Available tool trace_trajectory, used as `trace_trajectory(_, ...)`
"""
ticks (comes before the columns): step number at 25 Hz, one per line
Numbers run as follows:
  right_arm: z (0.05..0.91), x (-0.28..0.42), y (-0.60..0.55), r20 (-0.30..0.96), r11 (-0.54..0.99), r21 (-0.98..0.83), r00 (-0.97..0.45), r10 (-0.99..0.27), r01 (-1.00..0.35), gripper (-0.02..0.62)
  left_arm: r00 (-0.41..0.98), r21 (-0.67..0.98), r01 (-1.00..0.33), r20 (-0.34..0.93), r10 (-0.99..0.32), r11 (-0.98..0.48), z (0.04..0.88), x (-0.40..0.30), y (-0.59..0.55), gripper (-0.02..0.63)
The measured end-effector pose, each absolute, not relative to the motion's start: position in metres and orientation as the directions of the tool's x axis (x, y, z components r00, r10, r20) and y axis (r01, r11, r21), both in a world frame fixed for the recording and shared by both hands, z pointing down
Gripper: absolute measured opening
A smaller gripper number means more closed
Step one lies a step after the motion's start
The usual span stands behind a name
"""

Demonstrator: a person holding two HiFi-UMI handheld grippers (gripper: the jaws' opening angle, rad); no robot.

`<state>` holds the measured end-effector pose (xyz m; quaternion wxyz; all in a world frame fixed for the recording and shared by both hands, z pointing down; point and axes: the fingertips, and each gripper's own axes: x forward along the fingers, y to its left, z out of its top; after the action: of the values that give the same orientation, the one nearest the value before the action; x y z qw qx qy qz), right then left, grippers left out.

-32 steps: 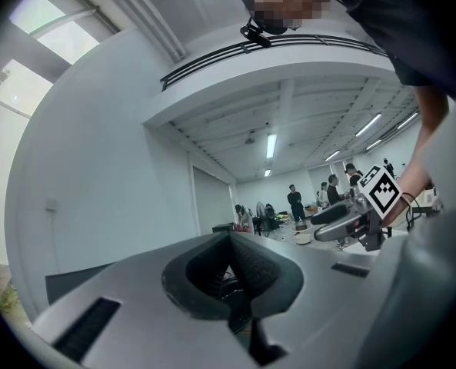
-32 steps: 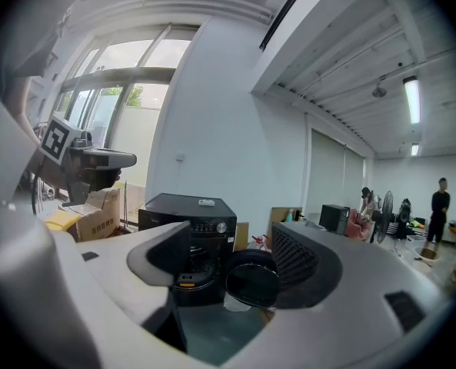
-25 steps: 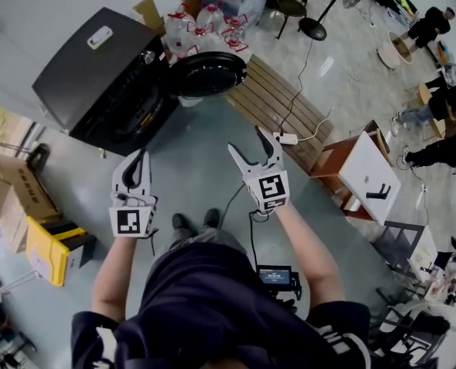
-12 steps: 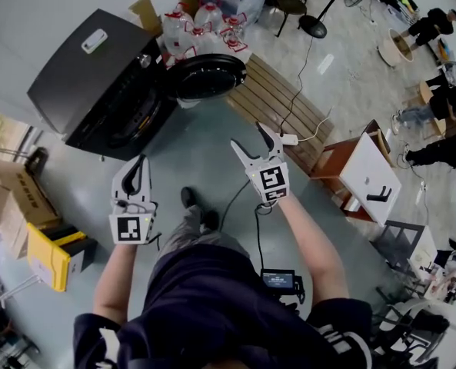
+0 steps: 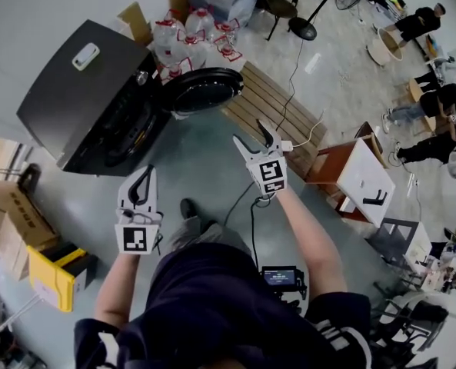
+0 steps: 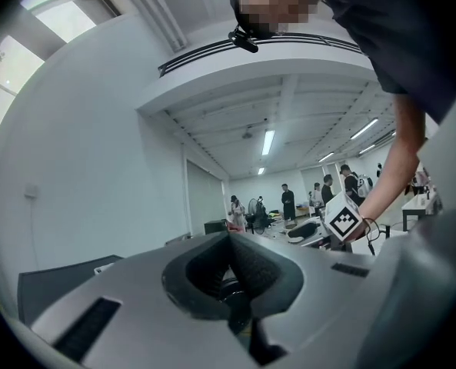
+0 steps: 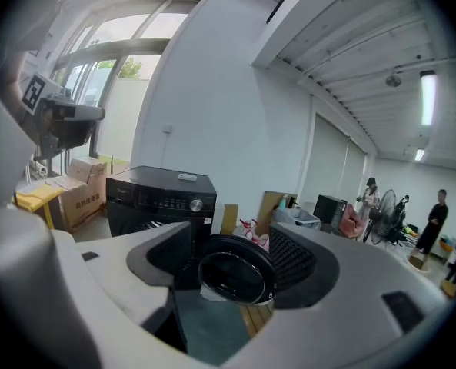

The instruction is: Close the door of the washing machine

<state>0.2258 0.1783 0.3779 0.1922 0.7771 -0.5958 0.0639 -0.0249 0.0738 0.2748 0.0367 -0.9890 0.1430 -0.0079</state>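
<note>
The black washing machine (image 5: 89, 91) stands at the upper left, and its round door (image 5: 201, 89) hangs wide open toward the right. My right gripper (image 5: 252, 134) is open and empty, held in the air short of the door and pointing at it. In the right gripper view the door (image 7: 235, 271) shows between the spread jaws, with the machine (image 7: 158, 198) behind it. My left gripper (image 5: 143, 174) is shut with nothing in it, lower left and below the machine's front. The left gripper (image 6: 229, 241) looks out into the room.
Several water jugs (image 5: 189, 33) stand behind the door. A wooden slatted platform (image 5: 277, 110) lies right of it, with a power strip and cable (image 5: 287, 144). A white-topped table (image 5: 358, 175) is at the right, and cardboard boxes (image 5: 1, 221) are at the left. People stand at the far right.
Both grippers and the person's feet have moved slightly forward toward the machine. The right gripper is nearer the door. The door has not moved.
</note>
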Motion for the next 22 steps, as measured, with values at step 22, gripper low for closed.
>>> trace_trajectory(22, 0.494, 0.424, 0.099, 0.497, -0.06, 0.214, 0.162, -0.852, -0.975, 0.33, 0.885, -0.049, -0.456, 0.079, -0.459, -0.889, 0.303, 0.099, 0.007, 0.023)
